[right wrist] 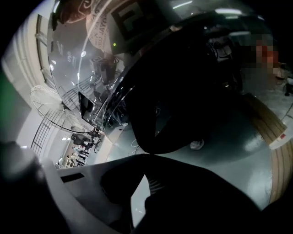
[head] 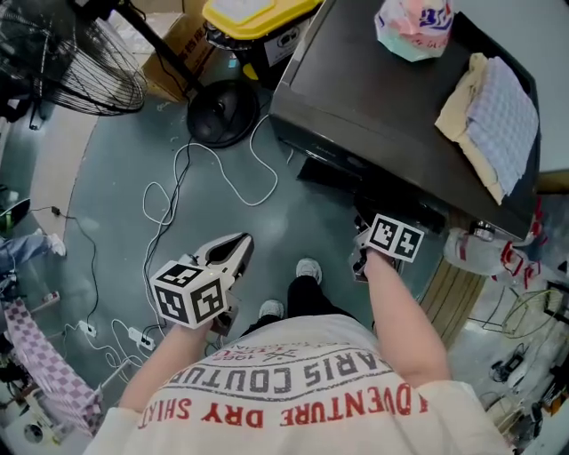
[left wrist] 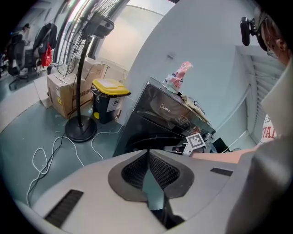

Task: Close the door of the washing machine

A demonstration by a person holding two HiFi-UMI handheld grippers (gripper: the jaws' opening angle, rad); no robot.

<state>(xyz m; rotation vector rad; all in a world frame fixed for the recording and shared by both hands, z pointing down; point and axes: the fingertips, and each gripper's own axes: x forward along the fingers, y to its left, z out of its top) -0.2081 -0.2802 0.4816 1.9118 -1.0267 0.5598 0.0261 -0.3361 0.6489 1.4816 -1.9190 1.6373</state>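
Note:
The dark washing machine stands at the upper right of the head view. My right gripper is at its front, under its marker cube, with the tips hidden from above. In the right gripper view the round door, dark glass in a shiny chrome ring, fills the frame just beyond the shut, empty jaws of the right gripper. I cannot tell whether the tips touch the door. My left gripper hangs over the floor to the left, shut and empty. The left gripper looks at the washing machine and its door.
A fan's round base and loose white cables lie on the floor to the left. A yellow-lidded bin and a cardboard box stand behind. Folded cloths and a pink bag rest on the machine. My feet are just below it.

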